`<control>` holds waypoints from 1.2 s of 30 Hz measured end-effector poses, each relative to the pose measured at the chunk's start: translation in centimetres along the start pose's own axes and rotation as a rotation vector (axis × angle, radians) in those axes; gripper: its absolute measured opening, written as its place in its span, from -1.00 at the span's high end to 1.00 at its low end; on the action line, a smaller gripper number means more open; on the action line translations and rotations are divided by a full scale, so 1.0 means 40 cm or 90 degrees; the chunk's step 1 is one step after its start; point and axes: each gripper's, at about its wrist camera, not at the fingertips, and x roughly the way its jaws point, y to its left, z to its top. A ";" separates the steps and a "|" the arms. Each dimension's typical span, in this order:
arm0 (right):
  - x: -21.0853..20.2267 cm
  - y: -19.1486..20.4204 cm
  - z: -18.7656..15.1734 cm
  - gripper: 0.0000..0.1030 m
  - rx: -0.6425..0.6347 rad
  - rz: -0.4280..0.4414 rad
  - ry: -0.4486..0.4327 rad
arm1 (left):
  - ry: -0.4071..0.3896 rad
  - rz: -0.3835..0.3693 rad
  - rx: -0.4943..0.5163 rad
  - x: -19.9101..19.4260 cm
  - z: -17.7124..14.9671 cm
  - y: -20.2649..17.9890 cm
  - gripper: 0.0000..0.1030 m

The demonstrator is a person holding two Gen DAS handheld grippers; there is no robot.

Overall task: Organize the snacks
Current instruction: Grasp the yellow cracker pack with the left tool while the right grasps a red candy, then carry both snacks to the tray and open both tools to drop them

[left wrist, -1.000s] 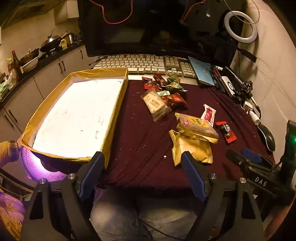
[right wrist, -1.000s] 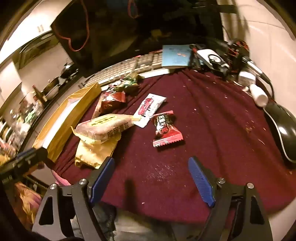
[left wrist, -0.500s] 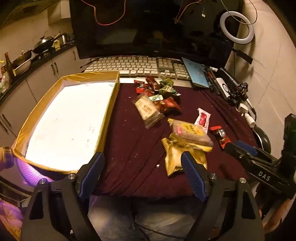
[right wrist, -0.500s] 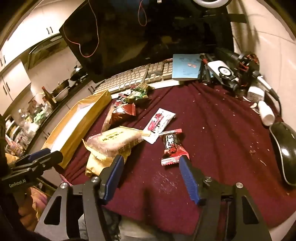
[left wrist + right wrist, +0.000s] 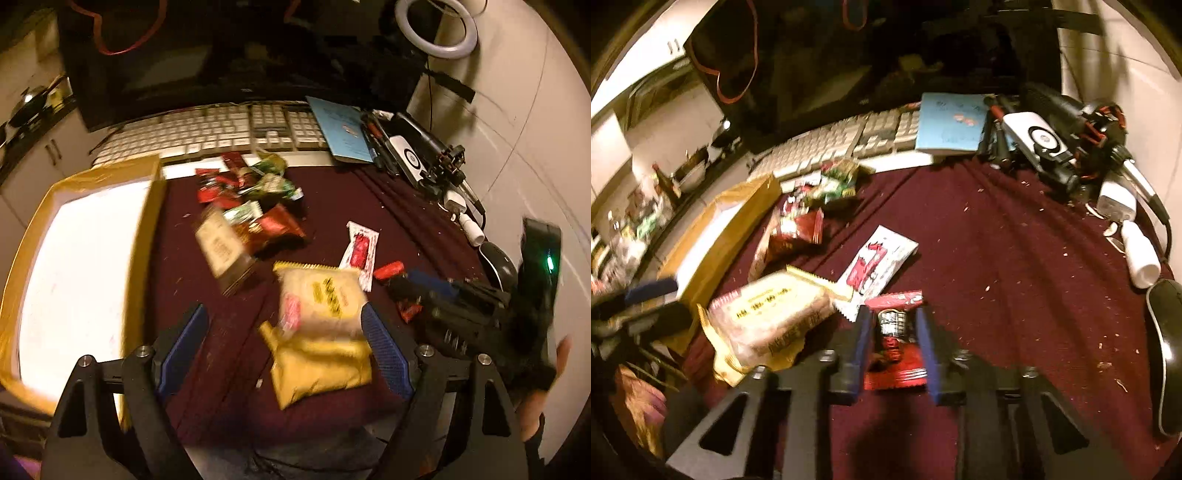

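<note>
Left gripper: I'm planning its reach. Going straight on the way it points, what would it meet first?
Probably the pale bread packet lying on the yellow pouch, just ahead of the open left gripper; blur leaves depth uncertain.

A dark maroon cloth (image 5: 1015, 266) covers the desk. Behind it a black monitor (image 5: 207, 62) stands over a pale keyboard (image 5: 221, 129). A white ring light (image 5: 436, 27) hangs by the cream wall (image 5: 532, 122). At left, kitchen cabinets (image 5: 37, 162) with pans. Dim, warm light.
</note>
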 end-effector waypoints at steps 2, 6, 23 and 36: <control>-0.006 0.004 -0.004 0.56 -0.006 -0.006 -0.002 | 0.027 -0.007 0.028 0.038 0.023 -0.016 -0.65; -0.011 -0.002 -0.004 0.59 -0.012 -0.007 -0.003 | 0.077 -0.043 0.073 0.090 0.043 -0.060 -0.65; -0.021 -0.005 -0.009 0.56 -0.004 0.007 -0.019 | 0.076 -0.068 0.009 0.145 0.022 -0.004 -0.34; -0.061 0.294 0.078 0.57 -0.092 0.207 -0.076 | -0.088 -0.034 -0.240 -0.123 -0.039 0.371 -0.34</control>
